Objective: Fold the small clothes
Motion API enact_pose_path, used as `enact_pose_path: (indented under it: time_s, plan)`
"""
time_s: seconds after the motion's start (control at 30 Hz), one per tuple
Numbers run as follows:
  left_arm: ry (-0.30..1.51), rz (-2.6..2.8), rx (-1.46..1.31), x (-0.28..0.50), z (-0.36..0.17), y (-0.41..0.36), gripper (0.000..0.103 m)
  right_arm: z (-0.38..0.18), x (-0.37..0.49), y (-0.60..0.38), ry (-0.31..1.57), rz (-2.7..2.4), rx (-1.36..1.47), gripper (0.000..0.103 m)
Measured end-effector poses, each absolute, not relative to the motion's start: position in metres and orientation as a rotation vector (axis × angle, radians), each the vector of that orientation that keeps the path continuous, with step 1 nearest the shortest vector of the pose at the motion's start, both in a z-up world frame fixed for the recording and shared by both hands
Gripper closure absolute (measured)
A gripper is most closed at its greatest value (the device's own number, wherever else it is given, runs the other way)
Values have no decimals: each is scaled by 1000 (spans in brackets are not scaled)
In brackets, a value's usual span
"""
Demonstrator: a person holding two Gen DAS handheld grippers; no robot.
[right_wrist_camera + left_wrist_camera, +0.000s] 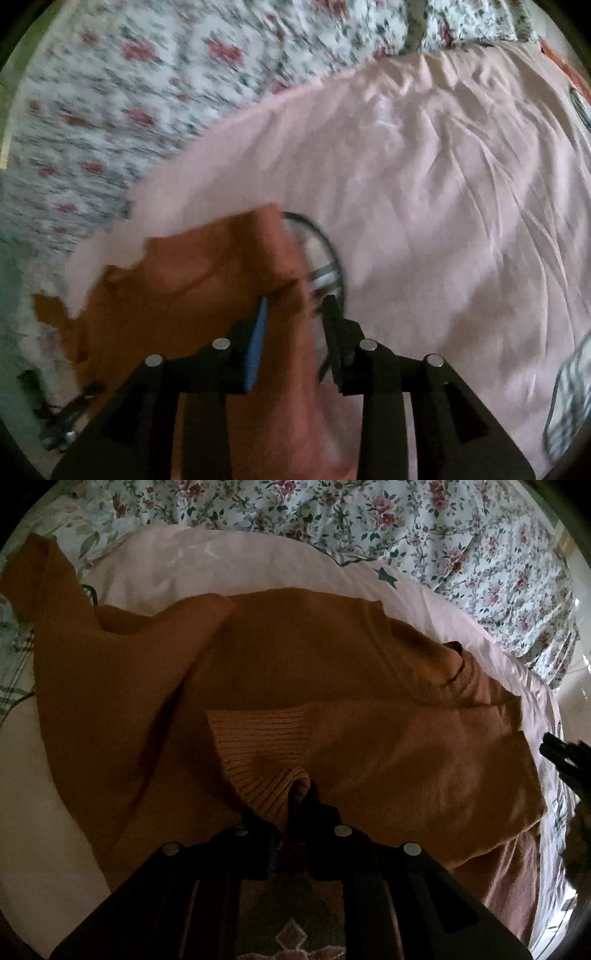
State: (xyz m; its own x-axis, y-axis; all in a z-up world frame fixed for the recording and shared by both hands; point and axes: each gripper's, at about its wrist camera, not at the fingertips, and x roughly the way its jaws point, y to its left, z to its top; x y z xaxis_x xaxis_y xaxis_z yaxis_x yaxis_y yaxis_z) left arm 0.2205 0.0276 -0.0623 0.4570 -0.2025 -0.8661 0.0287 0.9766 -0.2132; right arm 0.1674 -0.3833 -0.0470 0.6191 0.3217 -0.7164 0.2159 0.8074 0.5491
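Observation:
A rust-orange knit sweater [295,657] lies spread on a pink sheet [229,565], its round collar at the right. My left gripper [295,801] is shut on the sweater's ribbed cuff [258,738], with the sleeve folded over the body. My right gripper shows at the right edge of the left wrist view [565,753]. In the right wrist view my right gripper [295,310] is open, its fingers either side of a fold of the orange sweater [192,280] without pinching it. The view is blurred.
A floral quilt [424,528] covers the far side of the bed and the left of the right wrist view [110,92]. The pink sheet [443,184] stretches to the right. A dark cable loop [325,243] lies on it beside the sweater. Checked cloth [569,398] shows at the right edge.

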Motion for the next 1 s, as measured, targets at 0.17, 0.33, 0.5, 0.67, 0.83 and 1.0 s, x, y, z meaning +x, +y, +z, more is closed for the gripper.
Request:
enact_pose_path:
  time_s: [0.17,0.33,0.5,0.67,0.83,1.0]
  plan:
    - [1100,-138,-174,217,-58,43,80,-81,164,-329,1131,112,391,71]
    - [1112,-83,-192,204,-54,79,80,-82,151,-364,1104,24,567,77]
    - [1066,-49,-264,191,-35,113,74,-62,140,-346,1079,100,592,65]
    - [1008,48,-403,205,-25,170,48,-46,139,-299,1061,212,583,57]
    - [957,155,-522,244,-23,232,40,-42,147,-272,1087,276,571,56]
    - [915,240,-493,311,-10,277,28,-42,150,-268,1108,301,563,56]
